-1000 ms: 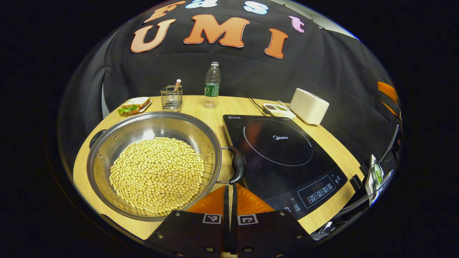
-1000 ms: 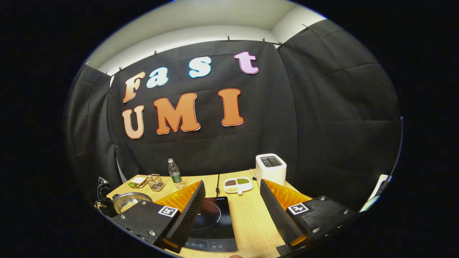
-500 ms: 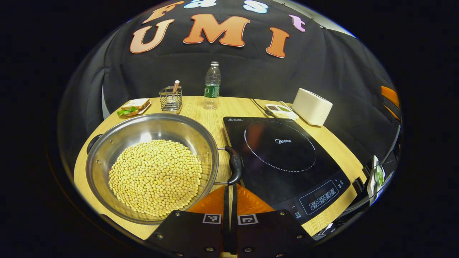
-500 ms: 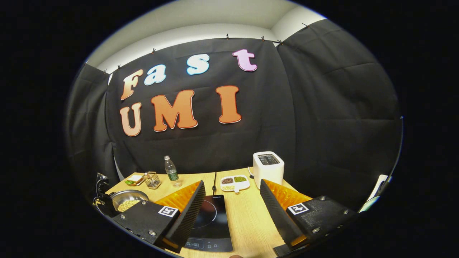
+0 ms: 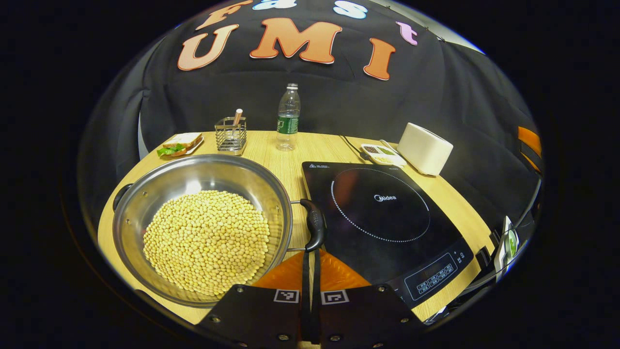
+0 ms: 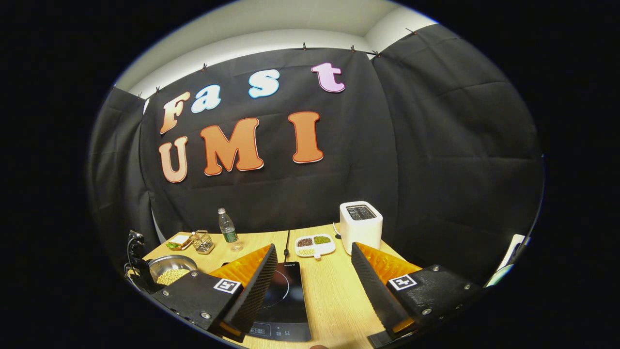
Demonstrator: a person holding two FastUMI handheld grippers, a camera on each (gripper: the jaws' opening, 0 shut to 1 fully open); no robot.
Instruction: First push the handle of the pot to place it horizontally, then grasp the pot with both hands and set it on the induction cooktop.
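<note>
Pot [image 5: 203, 228]: steel, full of beans, on table [image 5: 290, 160] just left of induction cooktop [image 5: 382, 218]. Left gripper [image 5: 310, 259]: fingers together, tips at near handle [image 5: 315, 225]. Right gripper [image 6: 310, 286]: fingers apart, holding nothing. Advice: nudge handle slowly; keep beans level.

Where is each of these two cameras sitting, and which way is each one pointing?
Left gripper view: rides the left gripper, low over the table, facing the pot and cooktop; its shut fingers show below.
Right gripper view: rides the right gripper, higher, facing the booth wall; its open fingers show.
Shared: pot, cooktop, toaster, bottle.
</note>
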